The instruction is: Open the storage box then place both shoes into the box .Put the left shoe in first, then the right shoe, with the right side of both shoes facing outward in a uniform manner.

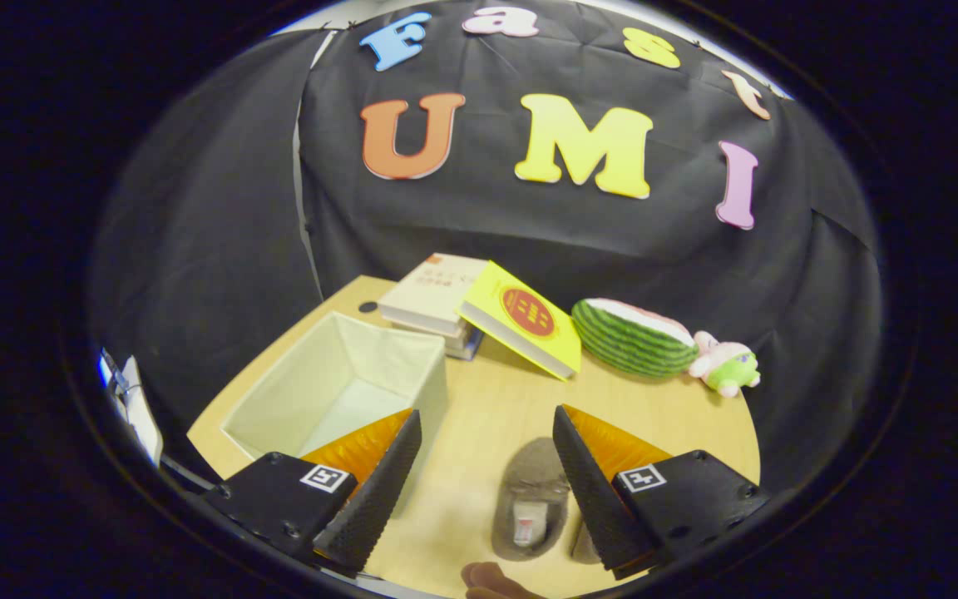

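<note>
The storage box [338, 387] stood open on the bench [487, 408], a pale fabric bin with nothing visible inside it, lying ahead of the claw's left finger, whose tip overlapped the box's near right corner in the view. The claw [486, 433] was spread wide, its two fingers well apart, and it held nothing. Between the fingers, closer to the right one, a grey shoe [533, 499] lay on the bench with its opening turned up, a small label showing inside it. Its right edge ran under or behind the right finger; whether they touched could not be told. A pale sliver just beside the right finger, lower down, may have been a second shoe, but too little of it showed to say. Below the shoe, nearest the camera, a fingertip of a person's hand [491, 578] came into view.

Beyond the claw, at the far side of the bench, a stack of books [433, 299] sat just behind the box, and a yellow book [525, 320] leaned tilted against that stack. Further right lay a watermelon-slice toy [633, 337], and just beside it a small pink and green plush toy [724, 366].
</note>
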{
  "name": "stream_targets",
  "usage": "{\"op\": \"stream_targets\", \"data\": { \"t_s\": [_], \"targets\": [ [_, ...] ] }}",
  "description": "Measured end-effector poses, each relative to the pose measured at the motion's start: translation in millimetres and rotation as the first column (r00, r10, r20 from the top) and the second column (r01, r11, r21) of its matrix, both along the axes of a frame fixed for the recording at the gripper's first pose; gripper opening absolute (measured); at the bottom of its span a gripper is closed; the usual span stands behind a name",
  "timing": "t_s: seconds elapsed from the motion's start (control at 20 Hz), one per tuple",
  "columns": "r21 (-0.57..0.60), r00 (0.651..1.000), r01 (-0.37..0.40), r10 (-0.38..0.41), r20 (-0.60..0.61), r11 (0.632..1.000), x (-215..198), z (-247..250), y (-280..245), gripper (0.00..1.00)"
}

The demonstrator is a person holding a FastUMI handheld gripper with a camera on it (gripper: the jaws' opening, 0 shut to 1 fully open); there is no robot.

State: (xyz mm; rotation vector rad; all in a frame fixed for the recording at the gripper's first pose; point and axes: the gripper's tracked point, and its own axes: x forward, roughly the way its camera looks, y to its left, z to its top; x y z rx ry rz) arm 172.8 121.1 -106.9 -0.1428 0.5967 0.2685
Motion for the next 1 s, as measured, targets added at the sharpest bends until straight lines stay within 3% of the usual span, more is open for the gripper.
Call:
{"op": "stream_targets", "data": {
  "t_s": [0.15, 0.4, 0.55, 0.65, 0.8, 0.9, 1.0],
  "targets": [
    [-0.061, 0.995, -0.014, 0.008, -0.104, 0.998, -8.6, -33.9, -26.6, 1.00],
    [-0.156, 0.972, 0.038, -0.072, -0.223, 0.987, -12.9, -81.3, -71.3, 1.00],
    [-0.180, 0.943, 0.040, -0.096, -0.317, 0.983, -15.4, -116.4, -84.7, 0.98],
    [-0.179, 0.901, 0.065, -0.135, -0.412, 0.982, -24.4, -140.3, -97.5, 0.95],
    [-0.148, 0.868, 0.067, -0.131, -0.478, 0.987, -18.3, -165.5, -94.6, 0.83],
    [-0.176, 0.863, 0.074, -0.152, -0.481, 0.982, -10.3, -175.4, -100.0, 0.68],
    [-0.173, 0.836, 0.082, -0.162, -0.525, 0.981, -10.9, -192.6, -96.9, 0.52]
  ]
}}
